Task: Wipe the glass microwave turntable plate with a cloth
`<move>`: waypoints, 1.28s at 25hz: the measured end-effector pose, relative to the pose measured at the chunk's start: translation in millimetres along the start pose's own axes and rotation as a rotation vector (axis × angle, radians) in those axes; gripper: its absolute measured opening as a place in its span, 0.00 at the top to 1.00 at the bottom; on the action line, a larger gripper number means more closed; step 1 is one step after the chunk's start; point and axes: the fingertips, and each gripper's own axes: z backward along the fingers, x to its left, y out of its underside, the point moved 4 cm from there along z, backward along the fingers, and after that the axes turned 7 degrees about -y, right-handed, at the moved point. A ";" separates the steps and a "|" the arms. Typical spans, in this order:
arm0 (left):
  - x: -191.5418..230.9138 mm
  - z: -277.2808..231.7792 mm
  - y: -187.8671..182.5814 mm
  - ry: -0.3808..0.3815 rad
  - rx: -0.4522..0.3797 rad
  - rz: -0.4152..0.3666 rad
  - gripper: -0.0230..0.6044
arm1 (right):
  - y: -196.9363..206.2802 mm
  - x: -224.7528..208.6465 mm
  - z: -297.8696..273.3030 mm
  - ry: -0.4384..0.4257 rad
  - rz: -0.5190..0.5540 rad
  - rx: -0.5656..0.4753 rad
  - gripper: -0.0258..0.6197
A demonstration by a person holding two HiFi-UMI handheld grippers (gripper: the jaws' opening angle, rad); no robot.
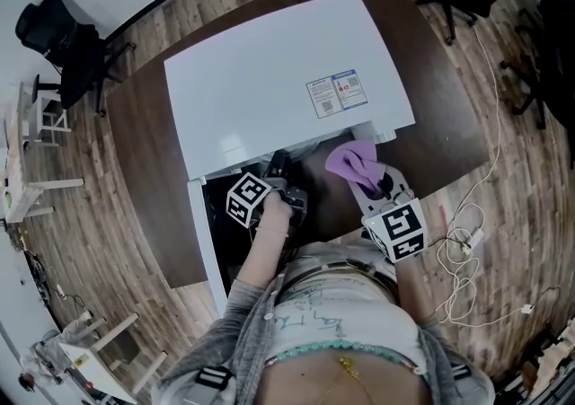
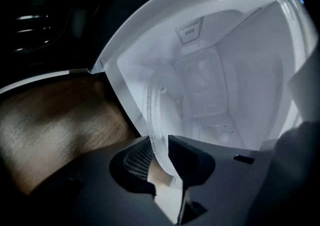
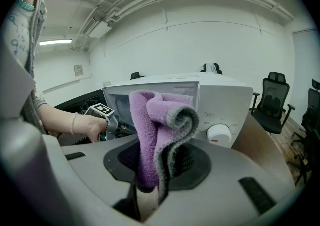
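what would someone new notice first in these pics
A folded purple cloth stands clamped in the right gripper, in front of the white microwave. The left gripper reaches into the microwave's open, lit cavity and grips the rim of the glass turntable plate. Seen from the head view, the microwave covers much of the brown table.

The microwave roof hides the glass plate in the head view.
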 end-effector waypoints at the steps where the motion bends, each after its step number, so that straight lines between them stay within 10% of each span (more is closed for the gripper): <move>1: -0.1 0.6 -0.2 0.010 0.000 0.005 0.80 | -0.3 0.5 0.0 -0.002 0.002 0.000 0.78; 32: 19.6 36.6 25.9 0.103 -0.021 0.015 0.85 | -1.3 10.1 -6.2 -0.084 0.153 0.065 0.78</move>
